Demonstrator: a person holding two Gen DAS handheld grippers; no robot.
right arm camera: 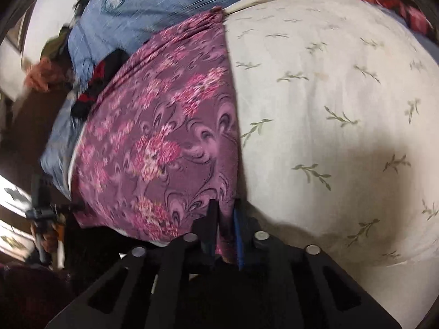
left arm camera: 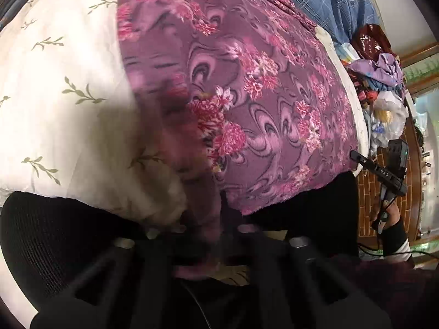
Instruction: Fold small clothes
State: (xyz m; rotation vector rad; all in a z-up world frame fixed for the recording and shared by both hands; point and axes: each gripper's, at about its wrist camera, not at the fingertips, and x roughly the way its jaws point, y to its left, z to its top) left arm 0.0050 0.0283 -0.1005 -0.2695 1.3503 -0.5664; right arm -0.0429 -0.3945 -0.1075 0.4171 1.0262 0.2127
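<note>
A purple garment with pink flowers (left arm camera: 274,104) lies spread flat on a white sheet with green sprigs (left arm camera: 60,82). In the left wrist view my left gripper (left arm camera: 208,208) is blurred at the garment's near left corner, shut on the purple cloth. In the right wrist view the garment (right arm camera: 159,137) lies left of centre. My right gripper (right arm camera: 225,208) is shut on its near right corner, with purple cloth pinched between the black fingers (right arm camera: 210,219). Each view also shows the other gripper at its edge: the right gripper (left arm camera: 392,170) and the left gripper (right arm camera: 41,211), each held by a hand.
A blue checked cloth (left arm camera: 340,2) lies beyond the garment's far edge. A heap of mixed clothes and bags (left arm camera: 384,82) sits at the far right. Black mesh (left arm camera: 41,246) shows below the sheet's near edge. A brick-patterned floor (left arm camera: 370,192) lies to the right.
</note>
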